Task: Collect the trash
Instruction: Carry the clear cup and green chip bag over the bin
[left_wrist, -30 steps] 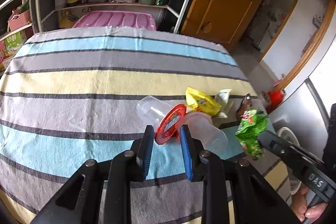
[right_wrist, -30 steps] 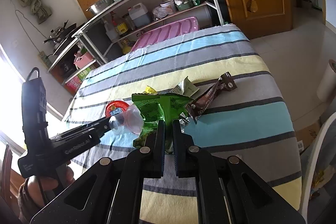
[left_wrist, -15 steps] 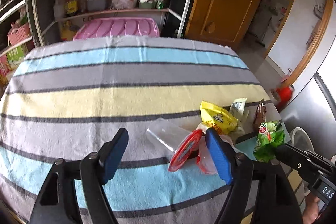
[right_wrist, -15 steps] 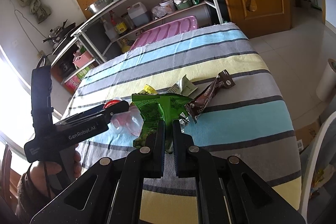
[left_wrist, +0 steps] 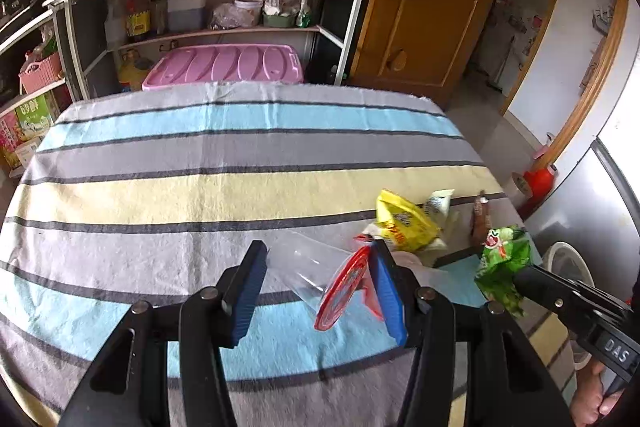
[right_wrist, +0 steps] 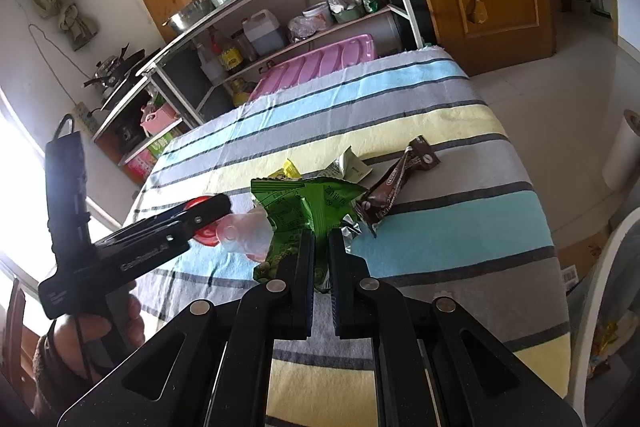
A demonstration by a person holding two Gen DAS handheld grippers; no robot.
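Right hand-held gripper [right_wrist: 319,247] is clamped on the green snack bag [right_wrist: 304,207] — the left hand-held gripper [left_wrist: 316,285] is closing around the clear cup [left_wrist: 308,273]; yellow wrapper [left_wrist: 404,225] and chocolate wrapper [right_wrist: 394,187] remain on the surface [left_wrist: 200,187].

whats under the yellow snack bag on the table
The yellow snack bag lies partly over a pale wrapper that sticks out behind it, on the striped tablecloth. Whatever else sits beneath the bag is covered and cannot be seen.
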